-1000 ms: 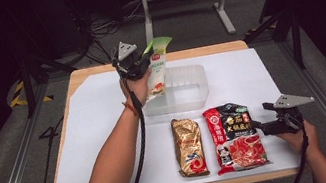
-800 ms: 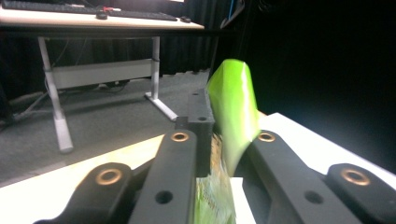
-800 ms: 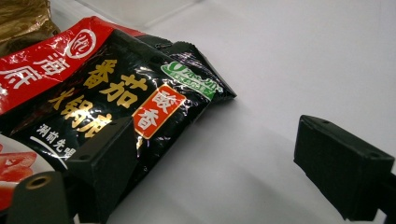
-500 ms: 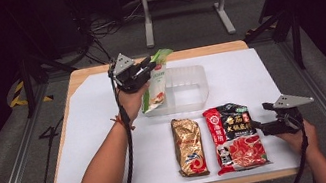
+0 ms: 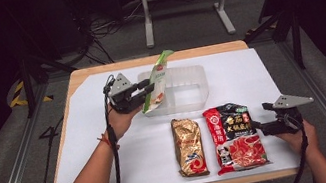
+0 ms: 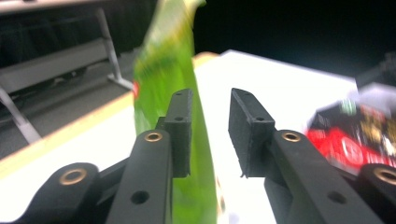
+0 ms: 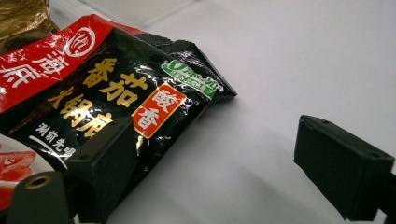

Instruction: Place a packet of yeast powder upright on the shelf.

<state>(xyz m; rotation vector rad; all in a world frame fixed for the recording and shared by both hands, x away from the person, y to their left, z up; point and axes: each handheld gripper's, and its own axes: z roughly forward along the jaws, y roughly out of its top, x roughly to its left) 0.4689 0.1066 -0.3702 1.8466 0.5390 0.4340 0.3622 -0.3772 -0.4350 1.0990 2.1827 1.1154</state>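
A green-and-white snack packet (image 5: 157, 83) stands tilted at the left end of a clear plastic tub (image 5: 188, 101). My left gripper (image 5: 150, 89) is at the packet's lower half, and its jaws stand apart. In the left gripper view the blurred green packet (image 6: 163, 70) sits in the gap of the left gripper (image 6: 210, 109), against one jaw and clear of the other. A gold packet (image 5: 189, 145) and a black-and-red packet (image 5: 235, 137) lie flat near the front. My right gripper (image 5: 257, 127) rests open at the right edge of the black-and-red packet (image 7: 93, 93), with the right gripper (image 7: 219, 149) holding nothing.
A white sheet (image 5: 105, 147) covers the wooden table (image 5: 77, 78). Bare sheet lies left of the tub and at the far right. A metal stand (image 5: 183, 1) and cables lie on the dark floor beyond the table.
My left gripper has swung down and to the left from above the tub, and its jaws have parted around the green packet, which now stands lower at the tub's end. The right gripper stays still.
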